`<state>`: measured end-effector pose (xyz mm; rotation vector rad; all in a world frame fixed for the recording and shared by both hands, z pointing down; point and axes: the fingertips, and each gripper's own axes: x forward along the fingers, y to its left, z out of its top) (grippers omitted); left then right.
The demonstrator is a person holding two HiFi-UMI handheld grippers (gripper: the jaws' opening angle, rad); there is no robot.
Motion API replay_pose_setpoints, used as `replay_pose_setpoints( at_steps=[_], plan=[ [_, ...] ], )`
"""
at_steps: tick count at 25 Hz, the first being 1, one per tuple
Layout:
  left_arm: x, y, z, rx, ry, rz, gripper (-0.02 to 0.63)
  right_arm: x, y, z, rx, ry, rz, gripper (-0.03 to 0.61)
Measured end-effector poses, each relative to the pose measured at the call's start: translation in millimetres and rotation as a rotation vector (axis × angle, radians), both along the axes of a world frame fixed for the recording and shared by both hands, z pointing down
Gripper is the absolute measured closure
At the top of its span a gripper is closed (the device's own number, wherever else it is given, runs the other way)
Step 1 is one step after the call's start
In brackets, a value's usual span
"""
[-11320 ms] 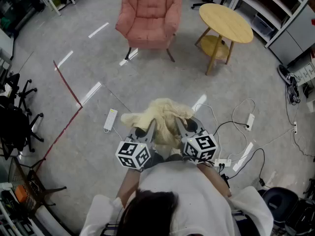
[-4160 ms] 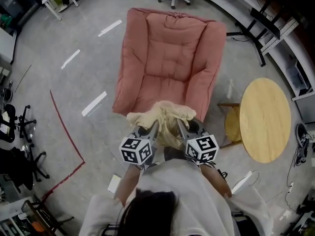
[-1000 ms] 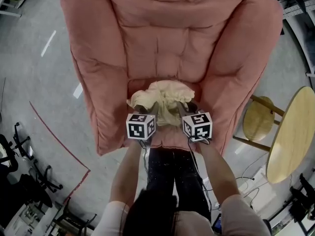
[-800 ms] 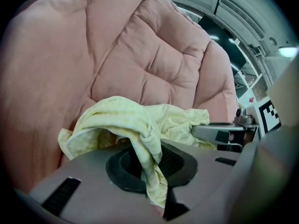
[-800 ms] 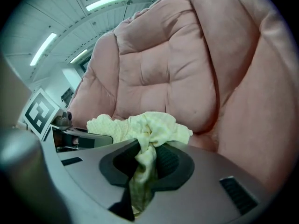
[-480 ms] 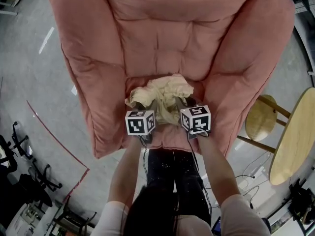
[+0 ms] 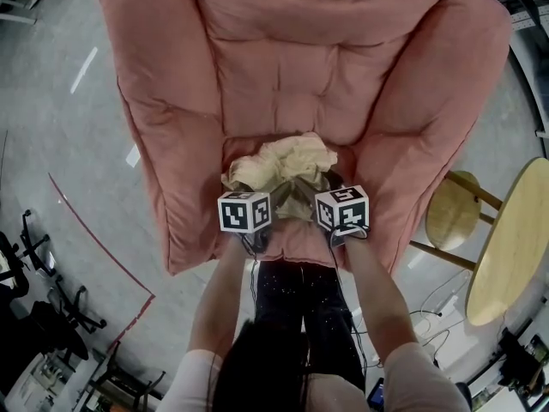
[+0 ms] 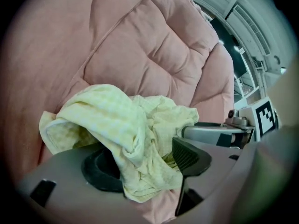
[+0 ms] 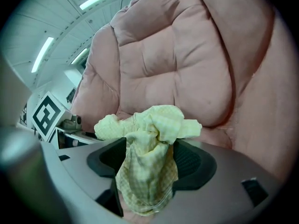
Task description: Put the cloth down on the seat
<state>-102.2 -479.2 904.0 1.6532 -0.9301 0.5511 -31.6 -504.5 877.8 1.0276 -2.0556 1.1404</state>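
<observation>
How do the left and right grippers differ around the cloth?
Left gripper: cloth drapes over one jaw, other bare, broad heap ahead. Right gripper: cloth hangs midway between both jaws, a narrow bunch. Shared: jaws have just been opening, cloth loose between them.

The left gripper (image 8: 145, 168) has just been opening its jaws, which stand wide apart. The crumpled yellow cloth (image 8: 117, 125) lies loose between them, draped over the left pad. The pink armchair (image 8: 154, 55) rises on the far side. The right gripper (image 8: 210, 133) shows at the cloth's right edge.
</observation>
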Motion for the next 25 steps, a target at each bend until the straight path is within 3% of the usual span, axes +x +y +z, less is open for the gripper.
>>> replay_pose_setpoints(
  at_steps=[7,14,25],
  plan=[
    [-7.7,18.4,-19.2,0.001,-0.033,-0.063,0.273,17.9,11.2,-30.7,0.02,-0.035,0.074,0.26],
    [-20.0,28.4,-91.0,0.028,-0.052,-0.128,0.275,24.0,18.9,-106.8,0.086,-0.051,0.072,0.26],
    [1.0,30.6,-236.0,0.264,-0.05,-0.128,0.299,46.5,28.6,-242.3,0.262,-0.072,0.062,0.261]
  ],
)
